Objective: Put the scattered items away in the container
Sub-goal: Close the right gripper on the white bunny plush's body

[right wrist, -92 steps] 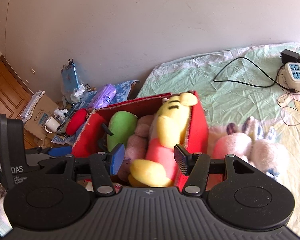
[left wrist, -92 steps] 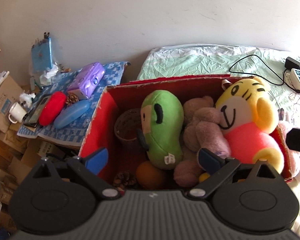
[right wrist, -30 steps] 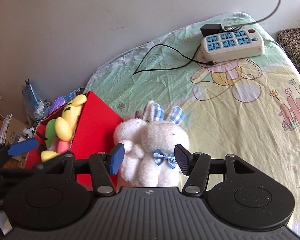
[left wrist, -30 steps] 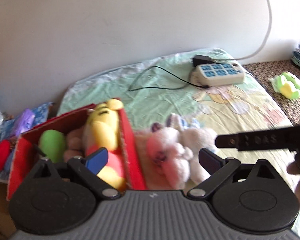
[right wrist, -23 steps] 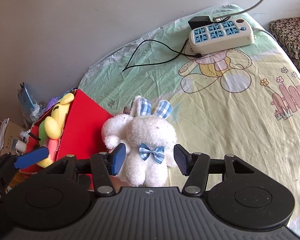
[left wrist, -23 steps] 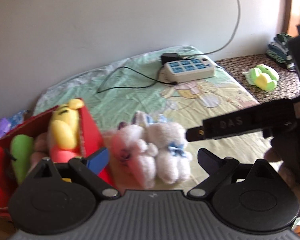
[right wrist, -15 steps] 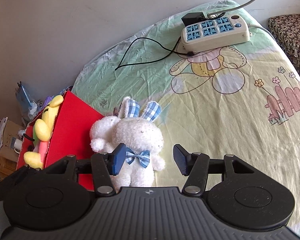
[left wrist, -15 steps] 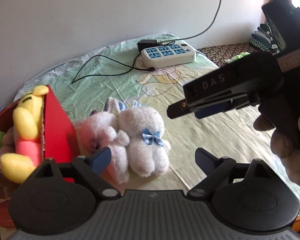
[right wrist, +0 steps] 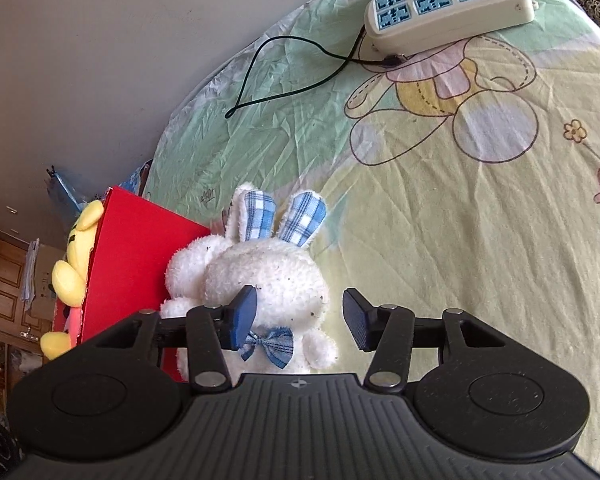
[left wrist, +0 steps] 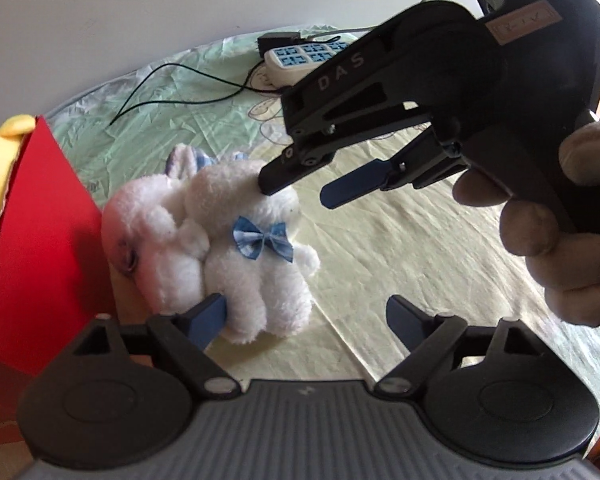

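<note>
At the left edge of the left wrist view stands the red box, with the white rabbit lying on the bedsheet just beside it. The left gripper stands open and empty, its left fingertip against the rabbit's lower body. At upper right, the right gripper is closing over the rabbit's head, not yet clamped.

White rabbit toy: fluffy plush, with checked woven-cloth ears and bow. Red box: matt card. Bed sheet: creased printed cloth; power strip: smooth plastic.
</note>
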Tool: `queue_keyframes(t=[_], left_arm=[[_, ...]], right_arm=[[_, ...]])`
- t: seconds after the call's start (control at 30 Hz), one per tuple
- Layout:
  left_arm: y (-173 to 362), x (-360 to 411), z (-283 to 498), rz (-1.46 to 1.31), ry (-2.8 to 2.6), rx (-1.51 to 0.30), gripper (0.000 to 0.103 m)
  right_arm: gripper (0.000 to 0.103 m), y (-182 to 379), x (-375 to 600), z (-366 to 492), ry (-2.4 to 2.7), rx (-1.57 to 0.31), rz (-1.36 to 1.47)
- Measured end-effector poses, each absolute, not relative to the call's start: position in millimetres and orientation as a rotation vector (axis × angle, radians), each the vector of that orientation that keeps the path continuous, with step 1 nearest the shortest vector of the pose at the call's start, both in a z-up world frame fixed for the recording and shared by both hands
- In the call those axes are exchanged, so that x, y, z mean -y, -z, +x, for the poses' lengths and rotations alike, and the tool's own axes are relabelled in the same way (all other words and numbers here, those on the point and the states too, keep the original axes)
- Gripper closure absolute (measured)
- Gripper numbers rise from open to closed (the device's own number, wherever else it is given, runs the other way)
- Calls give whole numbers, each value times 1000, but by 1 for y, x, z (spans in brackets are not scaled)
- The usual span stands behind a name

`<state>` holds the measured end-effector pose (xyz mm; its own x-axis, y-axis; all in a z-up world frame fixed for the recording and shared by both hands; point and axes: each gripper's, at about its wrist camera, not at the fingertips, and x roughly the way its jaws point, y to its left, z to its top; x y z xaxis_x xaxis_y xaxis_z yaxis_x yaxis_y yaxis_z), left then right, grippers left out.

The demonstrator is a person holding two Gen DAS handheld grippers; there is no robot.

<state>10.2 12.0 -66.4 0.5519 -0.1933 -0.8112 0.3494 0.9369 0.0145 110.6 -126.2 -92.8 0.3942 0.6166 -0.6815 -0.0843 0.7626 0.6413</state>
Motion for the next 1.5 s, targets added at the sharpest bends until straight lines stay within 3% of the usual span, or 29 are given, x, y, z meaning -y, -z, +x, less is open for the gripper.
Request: queue_keyframes(t=[0.2, 0.43, 0.6, 0.8, 0.87, 1.1, 1.23, 1.5], left_arm=[[84, -31, 17, 123, 283, -988, 16], [79, -29, 11, 122, 311, -950, 20], [81, -22, 15, 141, 315, -944, 19], [77, -20, 15, 105, 377, -937, 19], [76, -8, 11, 120, 412, -914, 20], [79, 3, -3, 152, 460, -901, 18], [63, -16, -12, 148, 420, -879, 15], [55, -29, 28, 43, 356, -843, 16]], right_arm=[[52, 96, 116, 112, -571, -1086, 596], [42, 105, 118, 119, -570, -1040, 619], [42, 112, 118, 119, -573, -1027, 662], [58, 104, 122, 105, -567, -1001, 638], [71, 97, 127, 98, -574, -998, 625], [69, 91, 152, 89, -510, -1008, 592], [56, 84, 162, 97, -505, -980, 601], [50, 115, 148, 131, -542, -1042, 740]])
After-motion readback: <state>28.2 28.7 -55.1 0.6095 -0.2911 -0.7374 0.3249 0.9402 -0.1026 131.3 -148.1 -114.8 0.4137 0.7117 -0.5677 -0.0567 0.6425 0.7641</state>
